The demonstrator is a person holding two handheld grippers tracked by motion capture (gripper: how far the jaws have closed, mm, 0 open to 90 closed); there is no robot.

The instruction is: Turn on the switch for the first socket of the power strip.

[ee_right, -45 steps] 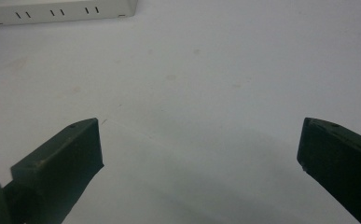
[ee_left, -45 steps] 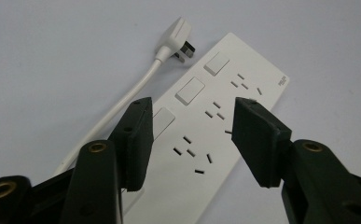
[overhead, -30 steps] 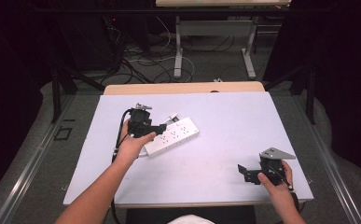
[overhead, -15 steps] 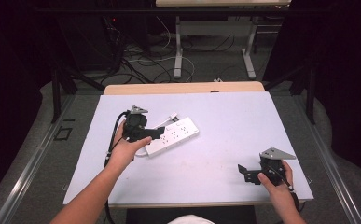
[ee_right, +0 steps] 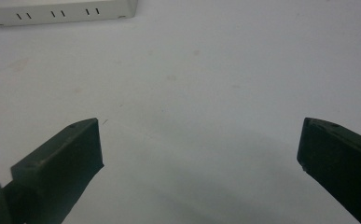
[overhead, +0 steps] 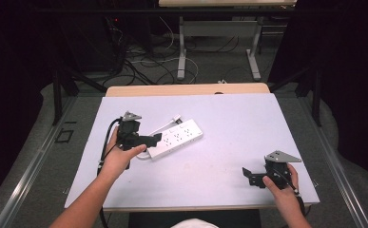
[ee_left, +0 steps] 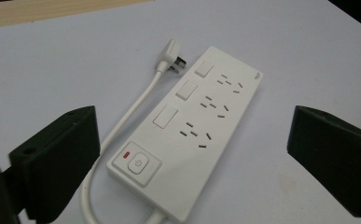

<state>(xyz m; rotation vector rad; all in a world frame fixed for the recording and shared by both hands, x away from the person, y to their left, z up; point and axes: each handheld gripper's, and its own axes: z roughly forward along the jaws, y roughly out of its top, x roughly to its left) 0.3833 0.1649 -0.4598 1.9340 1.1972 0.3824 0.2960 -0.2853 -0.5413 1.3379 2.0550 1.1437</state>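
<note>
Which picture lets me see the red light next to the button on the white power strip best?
The left gripper view: the power strip lies close below the camera, so its red light beside the round button is plain. The high view shows the whole strip, too small for the light. The right gripper view catches one slotted edge.

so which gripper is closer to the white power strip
Left. The left gripper sits right at the near-left end of the power strip, jaws wide open, just opened, not gripping it. The right gripper rests far off by the table's near-right corner, open.

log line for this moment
left claw: just opened, empty | power strip: flat on table, free | right claw: open, empty
</note>
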